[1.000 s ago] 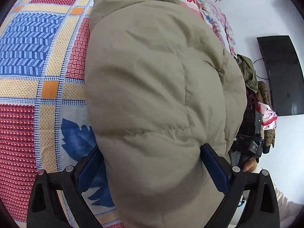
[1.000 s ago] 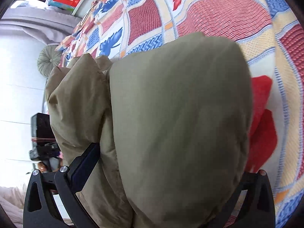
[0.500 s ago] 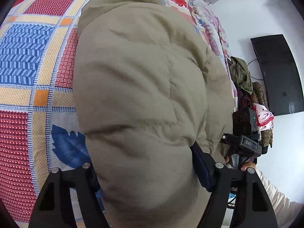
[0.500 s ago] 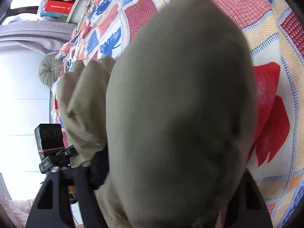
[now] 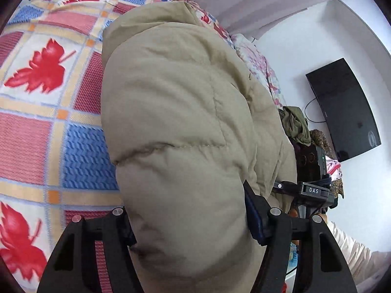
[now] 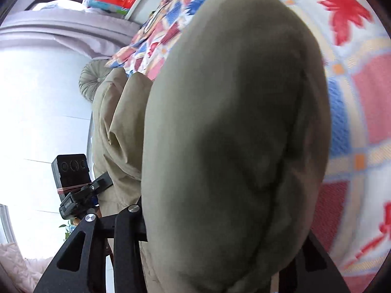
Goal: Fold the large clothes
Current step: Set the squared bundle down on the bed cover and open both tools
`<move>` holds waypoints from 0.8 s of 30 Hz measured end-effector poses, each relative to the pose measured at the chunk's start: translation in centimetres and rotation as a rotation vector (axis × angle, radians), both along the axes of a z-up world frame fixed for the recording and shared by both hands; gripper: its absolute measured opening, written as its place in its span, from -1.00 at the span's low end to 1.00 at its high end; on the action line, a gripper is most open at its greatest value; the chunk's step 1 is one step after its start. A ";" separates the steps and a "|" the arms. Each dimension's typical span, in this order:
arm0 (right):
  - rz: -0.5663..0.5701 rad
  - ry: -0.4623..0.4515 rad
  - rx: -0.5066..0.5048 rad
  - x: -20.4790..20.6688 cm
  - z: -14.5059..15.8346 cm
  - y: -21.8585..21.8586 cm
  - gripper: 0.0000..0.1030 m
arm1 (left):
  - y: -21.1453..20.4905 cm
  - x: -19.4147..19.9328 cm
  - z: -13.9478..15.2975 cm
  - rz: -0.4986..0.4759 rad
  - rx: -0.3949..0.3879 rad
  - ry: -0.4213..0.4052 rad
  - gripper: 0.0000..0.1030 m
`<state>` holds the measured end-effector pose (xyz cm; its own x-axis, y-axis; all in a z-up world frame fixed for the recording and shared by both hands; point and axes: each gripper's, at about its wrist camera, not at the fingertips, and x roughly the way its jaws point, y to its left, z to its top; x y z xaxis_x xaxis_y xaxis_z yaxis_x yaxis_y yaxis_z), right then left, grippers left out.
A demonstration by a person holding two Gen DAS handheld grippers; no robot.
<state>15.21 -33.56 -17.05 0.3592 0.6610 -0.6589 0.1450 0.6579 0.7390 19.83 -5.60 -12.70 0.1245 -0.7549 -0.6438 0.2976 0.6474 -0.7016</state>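
Left gripper [image 5: 190,222] first, left wrist cam: jaws clamped narrow on a fat bunched section of the khaki puffer jacket [image 5: 176,122], fabric bulging out both sides of the black fingers [image 5: 254,217]. Jacket sits over the patchwork bedspread [image 5: 36,127], running away from the lens toward the far edge of the bed, so long axis is roughly along my line of sight, far end pointing to the headboard side. Quilt seams cross it sideways. Whether it's lifted clear or dragging on the bed I can't tell from here. Wall TV [image 5: 347,112] and a clothes pile [image 5: 295,122] off to the right, not relevant.

Right wrist cam: right gripper [image 6: 220,244] also shut down on the jacket [image 6: 232,122], padded bulk fills most of the frame and hides the far finger tip. More jacket folds hang to the left of the near finger [image 6: 127,229], next to the other handheld rig [image 6: 73,171]. Same orientation, length runs away from the cam across the bed.

Handling, my read: light but bulky, v. soft, springy fill, shell prob slick. Thick pinches will creep. I'd grab at seams or hem/edges w/ less loft, not mid-panel, and press air out before the next fold.
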 end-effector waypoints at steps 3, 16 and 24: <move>0.004 -0.003 0.034 3.5 -1.2 3.5 -0.09 | 3.9 3.1 0.0 0.042 0.030 -0.016 0.33; -0.020 0.063 -0.012 10.3 -10.0 10.3 0.31 | 14.0 9.7 -8.8 0.212 0.169 0.003 0.72; -0.087 0.058 -0.217 6.4 -4.6 10.0 0.41 | 14.7 6.5 -5.6 0.244 0.338 -0.119 0.72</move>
